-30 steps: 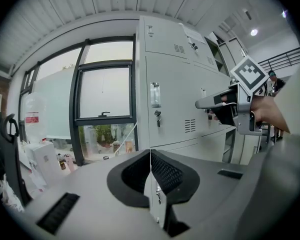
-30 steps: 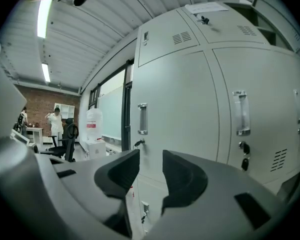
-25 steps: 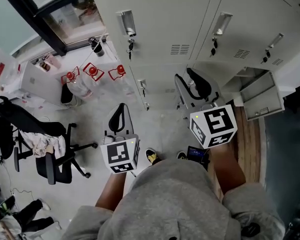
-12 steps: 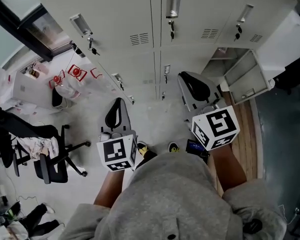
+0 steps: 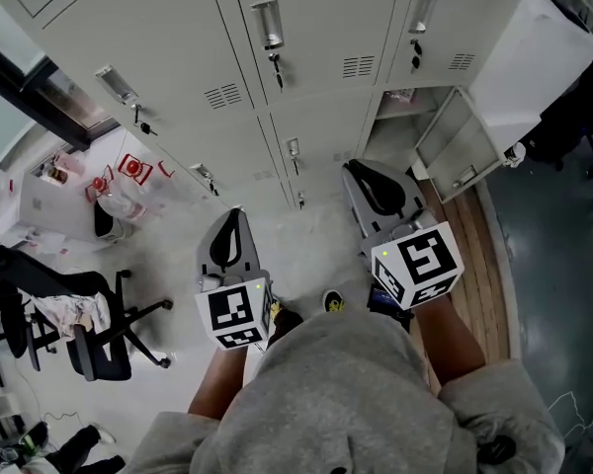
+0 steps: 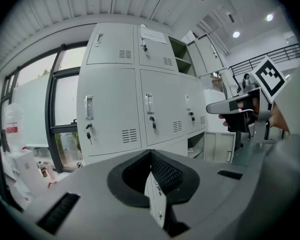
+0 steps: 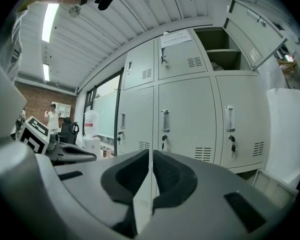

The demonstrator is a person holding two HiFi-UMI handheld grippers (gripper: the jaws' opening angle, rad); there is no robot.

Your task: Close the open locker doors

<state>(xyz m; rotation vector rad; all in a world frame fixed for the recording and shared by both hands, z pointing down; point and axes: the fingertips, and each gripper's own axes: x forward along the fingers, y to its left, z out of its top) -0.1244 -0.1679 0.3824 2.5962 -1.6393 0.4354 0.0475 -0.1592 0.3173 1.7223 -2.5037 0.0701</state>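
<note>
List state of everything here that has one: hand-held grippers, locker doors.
Left hand-held gripper: shut, empty.
Right hand-held gripper: jaws have just been closing, now together, nothing between.
Bottom-right locker door: open.
Top-right locker door: open.
Middle locker doors: closed, keys in locks.

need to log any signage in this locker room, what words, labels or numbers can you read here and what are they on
None can be read.
White paper notice on a top pale grey metal locker door: print too blurred.
Red label on the clear plastic water jug: too small.
Black-and-white square markers on the white cubes: patterns, no letters.
</note>
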